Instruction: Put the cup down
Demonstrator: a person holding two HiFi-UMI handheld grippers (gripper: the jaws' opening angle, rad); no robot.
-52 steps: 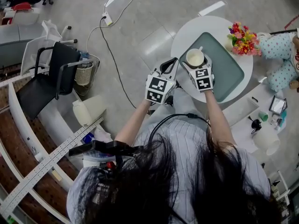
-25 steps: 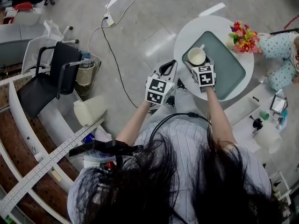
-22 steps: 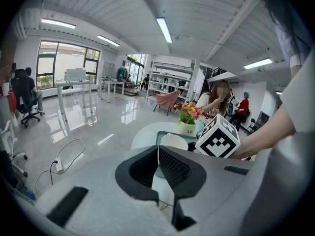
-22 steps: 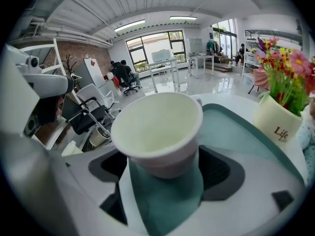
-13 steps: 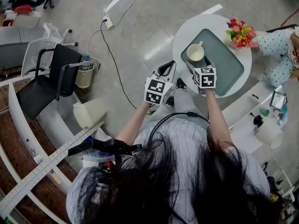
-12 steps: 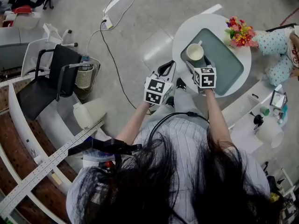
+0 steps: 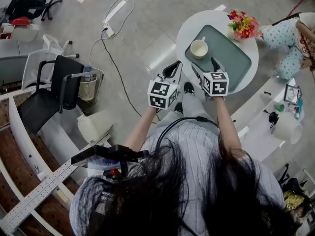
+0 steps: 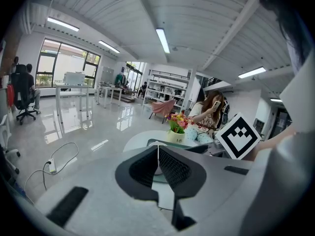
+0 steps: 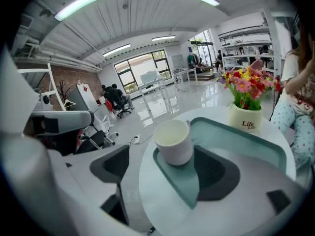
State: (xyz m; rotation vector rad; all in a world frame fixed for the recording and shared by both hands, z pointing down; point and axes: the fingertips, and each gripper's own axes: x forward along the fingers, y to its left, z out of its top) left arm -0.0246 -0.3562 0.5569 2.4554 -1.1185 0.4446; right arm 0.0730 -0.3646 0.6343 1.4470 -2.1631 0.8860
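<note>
A cream cup (image 7: 199,48) (image 9: 173,141) stands upright on the near-left corner of the green tray (image 7: 231,60) (image 9: 246,139), which lies on a round white table (image 7: 184,36). My right gripper (image 7: 203,64) (image 9: 165,173) is open just short of the cup, and its jaws stand on either side of the tray corner without touching the cup. My left gripper (image 7: 173,67) (image 8: 158,149) is shut and empty, off the table's near-left edge over the floor. The right gripper's marker cube (image 8: 238,135) shows in the left gripper view.
A pot of flowers (image 7: 242,26) (image 9: 244,116) stands at the table's far edge. A seated person in dotted trousers (image 7: 285,38) is beyond it. A black chair (image 7: 47,90), a wire basket (image 7: 87,77) and a floor cable (image 7: 115,58) lie to the left.
The right gripper was closed round the cup over the tray. It has since opened, let the cup go and drawn back toward me. The left gripper stays shut.
</note>
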